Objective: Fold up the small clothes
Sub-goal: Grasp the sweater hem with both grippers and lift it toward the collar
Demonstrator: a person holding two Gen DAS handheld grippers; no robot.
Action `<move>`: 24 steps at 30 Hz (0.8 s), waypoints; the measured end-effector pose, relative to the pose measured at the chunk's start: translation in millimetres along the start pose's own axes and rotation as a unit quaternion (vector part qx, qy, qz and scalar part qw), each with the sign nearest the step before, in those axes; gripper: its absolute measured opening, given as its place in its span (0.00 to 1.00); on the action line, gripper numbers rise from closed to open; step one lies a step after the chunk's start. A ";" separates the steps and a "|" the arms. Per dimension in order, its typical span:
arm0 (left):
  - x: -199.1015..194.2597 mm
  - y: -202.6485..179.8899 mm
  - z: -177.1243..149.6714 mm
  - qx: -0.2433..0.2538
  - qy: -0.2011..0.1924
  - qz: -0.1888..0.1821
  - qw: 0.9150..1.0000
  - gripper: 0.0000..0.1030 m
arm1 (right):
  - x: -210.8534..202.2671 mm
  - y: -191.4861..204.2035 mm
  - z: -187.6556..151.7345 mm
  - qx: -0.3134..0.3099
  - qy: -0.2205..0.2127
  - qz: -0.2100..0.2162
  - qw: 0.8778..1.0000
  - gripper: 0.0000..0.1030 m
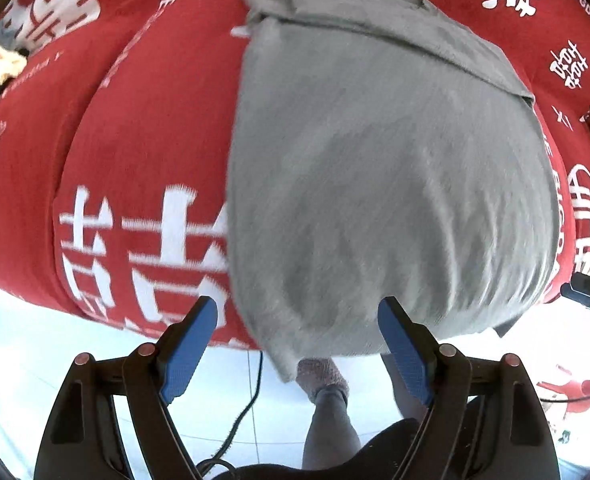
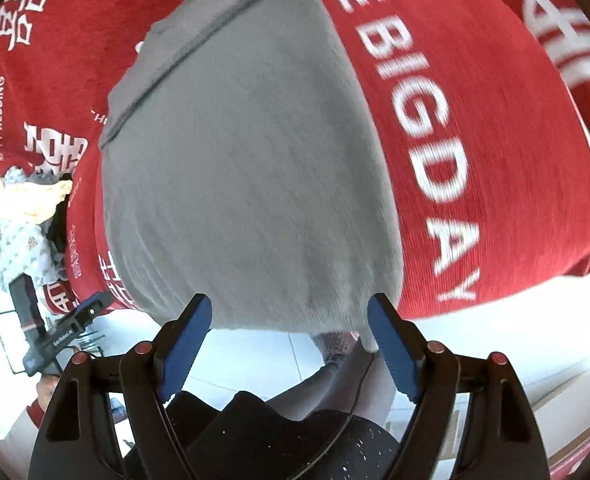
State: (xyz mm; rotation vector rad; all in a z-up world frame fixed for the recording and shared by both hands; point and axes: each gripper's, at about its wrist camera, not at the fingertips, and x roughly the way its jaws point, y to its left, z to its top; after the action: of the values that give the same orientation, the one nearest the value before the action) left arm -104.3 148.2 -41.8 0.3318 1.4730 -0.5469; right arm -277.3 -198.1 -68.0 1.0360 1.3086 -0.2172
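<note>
Both blue-padded fingers (image 1: 193, 344) pairs are spread apart at my end; soft grey knit garment (image 1: 375, 184) runs lengthwise straight ahead on the red printed cloth (image 1: 135, 120), near hem between them.

A: Grey garment (image 1: 375, 184): soft knit cloth, matt, faintly fuzzy nap, fine ribbing along its folded edge.

B: Beneath it, the red cover (image 1: 143, 120): corded cloth, matt, with flat white printed lettering. Finer ribs are legible in the right wrist view (image 2: 495, 160).

A: Left gripper (image 1: 297, 344): black plastic arms, low sheen. Its finger pads (image 1: 187, 354) are blue, matt, finely textured.

B: Right gripper (image 2: 289, 342): same black plastic; small red caps at the pivots look glossy.

A: Floor (image 1: 23, 340): pale tiles, smooth, reflective.
</note>
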 end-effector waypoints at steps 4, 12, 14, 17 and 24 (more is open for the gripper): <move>15.0 14.4 -21.3 -0.024 0.012 -0.047 0.999 0.81 | 10.4 -12.3 -13.1 -0.007 0.014 0.008 1.000 0.80; 58.2 21.1 -40.3 -0.032 0.032 -0.076 0.996 0.81 | 44.6 -34.3 -16.6 -0.056 0.061 0.010 0.997 0.80; 65.2 19.5 -42.5 -0.033 0.037 -0.077 0.996 0.81 | 53.2 -40.0 -16.5 -0.057 0.068 0.012 0.996 0.80; 70.8 13.1 -42.6 -0.021 0.037 -0.078 0.996 0.81 | 64.9 -48.2 -15.8 -0.048 0.076 0.025 0.996 0.80; 69.6 16.3 -40.6 -0.029 0.031 -0.104 0.994 0.81 | 71.4 -44.0 -18.2 -0.050 0.090 0.076 0.992 0.81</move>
State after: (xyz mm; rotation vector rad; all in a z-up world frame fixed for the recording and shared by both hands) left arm -129.2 173.2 -116.0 0.1508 1.5917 -0.6641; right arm -296.7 -180.7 -149.8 1.0830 1.3800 0.0576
